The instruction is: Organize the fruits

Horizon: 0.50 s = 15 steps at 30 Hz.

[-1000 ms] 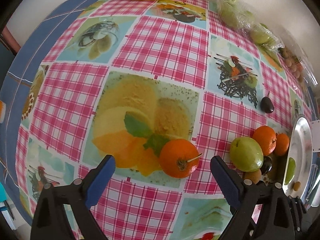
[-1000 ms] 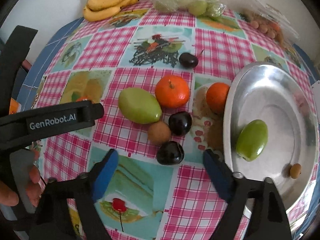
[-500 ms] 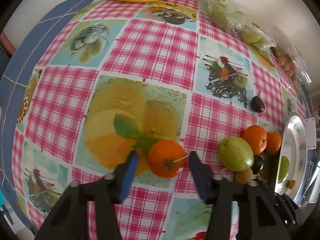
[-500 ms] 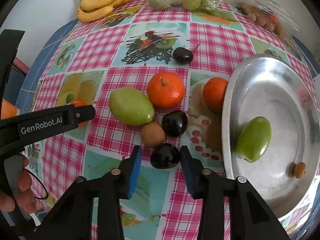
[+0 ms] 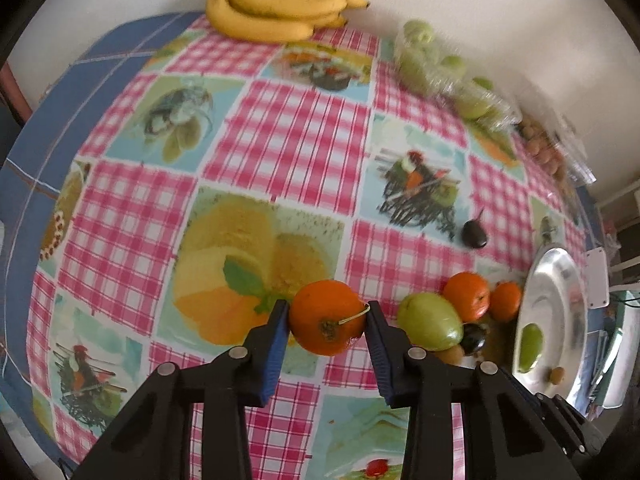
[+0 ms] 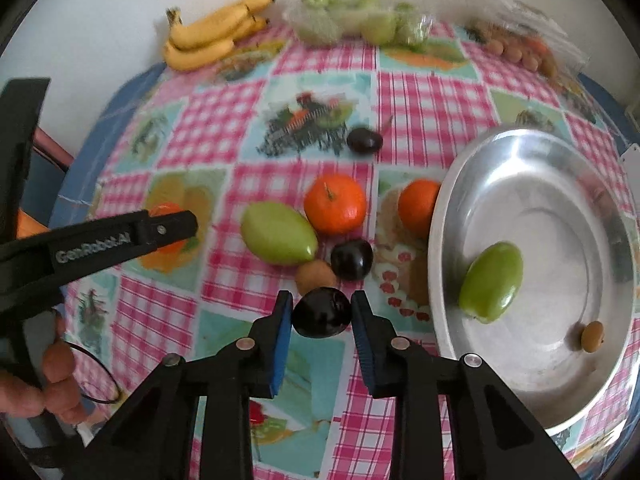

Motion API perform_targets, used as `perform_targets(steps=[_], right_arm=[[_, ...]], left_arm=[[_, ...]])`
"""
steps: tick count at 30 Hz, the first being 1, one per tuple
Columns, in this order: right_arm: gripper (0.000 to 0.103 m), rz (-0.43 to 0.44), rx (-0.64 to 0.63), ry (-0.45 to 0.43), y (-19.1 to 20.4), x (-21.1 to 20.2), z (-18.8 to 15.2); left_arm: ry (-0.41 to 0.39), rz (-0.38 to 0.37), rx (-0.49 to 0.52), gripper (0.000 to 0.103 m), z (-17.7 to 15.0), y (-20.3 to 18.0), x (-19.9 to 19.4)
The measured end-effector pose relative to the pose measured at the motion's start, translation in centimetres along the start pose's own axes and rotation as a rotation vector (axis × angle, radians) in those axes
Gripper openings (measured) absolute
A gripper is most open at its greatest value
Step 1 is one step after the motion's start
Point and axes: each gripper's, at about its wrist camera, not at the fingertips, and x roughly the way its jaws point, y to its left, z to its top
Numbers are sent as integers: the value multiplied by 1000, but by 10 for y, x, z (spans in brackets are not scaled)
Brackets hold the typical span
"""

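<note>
An orange with a short stem [image 5: 320,332] sits between the blue pads of my left gripper [image 5: 327,310], whose jaws are closing and press on both its sides; it hangs just above the checked tablecloth. My right gripper [image 6: 322,302] is closing too, its pads gripping a dark plum [image 6: 322,316]. In the right wrist view the left gripper [image 6: 172,228] appears at the left with its orange [image 6: 164,210] mostly hidden. The steel tray [image 6: 560,184] at the right holds a green fruit [image 6: 492,282] and a small brown fruit [image 6: 592,337].
Loose on the cloth left of the tray lie a green fruit [image 6: 278,238], two oranges [image 6: 335,208], a brown fruit [image 6: 314,276] and two dark plums [image 6: 352,259]. Bananas [image 6: 212,34] and bags of green fruit [image 6: 360,20] line the wall. A hand [image 6: 44,380] holds the left gripper.
Both grippers went from wide open to closed, the left on the orange, the right on the dark plum. Both have since risen a little with their fruit.
</note>
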Motion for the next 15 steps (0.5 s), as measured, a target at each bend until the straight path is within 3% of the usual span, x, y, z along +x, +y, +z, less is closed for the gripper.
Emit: perform_targets(steps=[6,15], right_arm=[[31,20,14,-75,-3,-29,4],[31,-17,38,-78,-11,-31,6]], left_arm=[[-59,-18,13,40,1,4,-22],[-62,-10,16,40,3,0,-20]])
